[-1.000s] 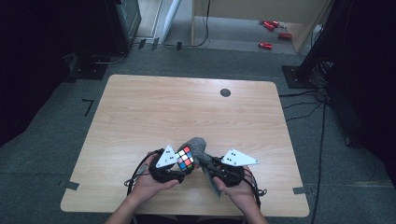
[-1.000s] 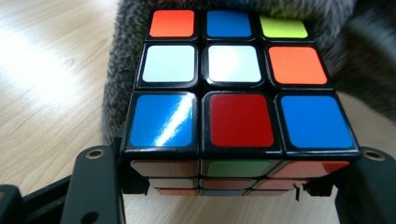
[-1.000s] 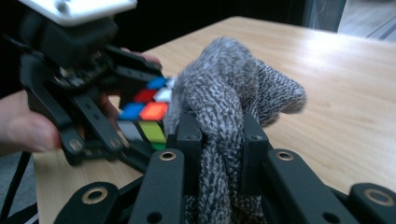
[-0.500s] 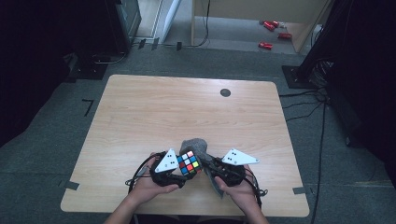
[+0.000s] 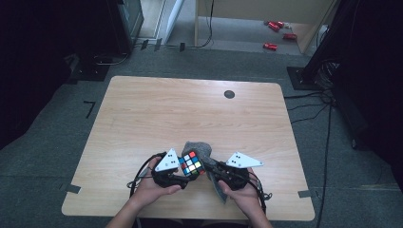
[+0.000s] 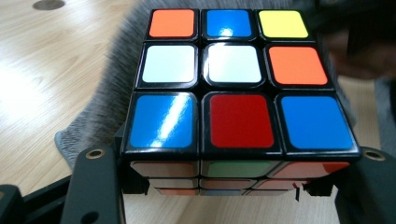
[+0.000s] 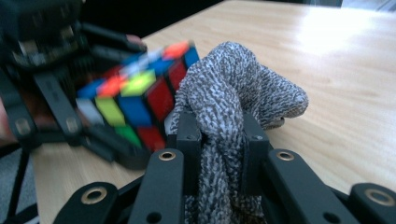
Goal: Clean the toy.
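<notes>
Presently the left gripper [image 5: 183, 167] clamps the puzzle cube [image 5: 191, 163] while the right gripper [image 5: 213, 167] pinches the grey cloth [image 7: 224, 116] (bunched, touching the cube) at the table's [image 5: 190, 114] near edge.

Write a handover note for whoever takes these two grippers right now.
Left gripper: shut on the Rubik's cube, held at the near edge of the table.
Right gripper: shut on the grey knitted cloth, bunched against the cube's side.
Done: cube and cloth both gripped and brought together.
Left: probably wiping the cube's faces with the cloth; how much is already wiped cannot be told.
</notes>
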Demonstrator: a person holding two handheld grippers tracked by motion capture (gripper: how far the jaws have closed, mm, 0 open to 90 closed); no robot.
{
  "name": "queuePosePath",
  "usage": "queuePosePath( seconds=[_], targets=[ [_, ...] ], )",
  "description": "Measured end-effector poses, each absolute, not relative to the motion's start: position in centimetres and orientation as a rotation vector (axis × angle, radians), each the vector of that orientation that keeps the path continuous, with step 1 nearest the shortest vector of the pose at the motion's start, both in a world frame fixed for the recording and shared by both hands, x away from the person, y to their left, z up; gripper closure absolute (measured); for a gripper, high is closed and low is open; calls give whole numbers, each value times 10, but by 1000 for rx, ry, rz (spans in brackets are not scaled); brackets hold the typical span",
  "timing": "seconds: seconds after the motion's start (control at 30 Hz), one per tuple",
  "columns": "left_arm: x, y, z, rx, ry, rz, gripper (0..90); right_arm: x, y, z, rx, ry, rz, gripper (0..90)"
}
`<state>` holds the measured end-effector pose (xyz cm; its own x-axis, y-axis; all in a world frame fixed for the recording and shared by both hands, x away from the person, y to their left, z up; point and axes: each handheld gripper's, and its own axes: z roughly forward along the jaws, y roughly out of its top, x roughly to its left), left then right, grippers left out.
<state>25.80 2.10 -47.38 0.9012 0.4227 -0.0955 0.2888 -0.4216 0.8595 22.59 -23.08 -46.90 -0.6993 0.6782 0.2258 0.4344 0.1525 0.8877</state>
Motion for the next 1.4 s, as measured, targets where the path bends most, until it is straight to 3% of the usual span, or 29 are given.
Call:
queuePosePath(
  seconds=[0.3, 0.47, 1.4],
  targets=[
    [254, 13, -482, 2088, 478, 166, 349, 220, -228, -456, 1029, 2160, 1582, 758],
    [258, 21, -478, 2025, 504, 143, 348, 222, -228, -464, 1070, 2168, 1563, 760],
    [254, 17, -480, 2049, 495, 153, 348, 221, -227, -461, 1042, 2160, 1570, 756]
  ],
)
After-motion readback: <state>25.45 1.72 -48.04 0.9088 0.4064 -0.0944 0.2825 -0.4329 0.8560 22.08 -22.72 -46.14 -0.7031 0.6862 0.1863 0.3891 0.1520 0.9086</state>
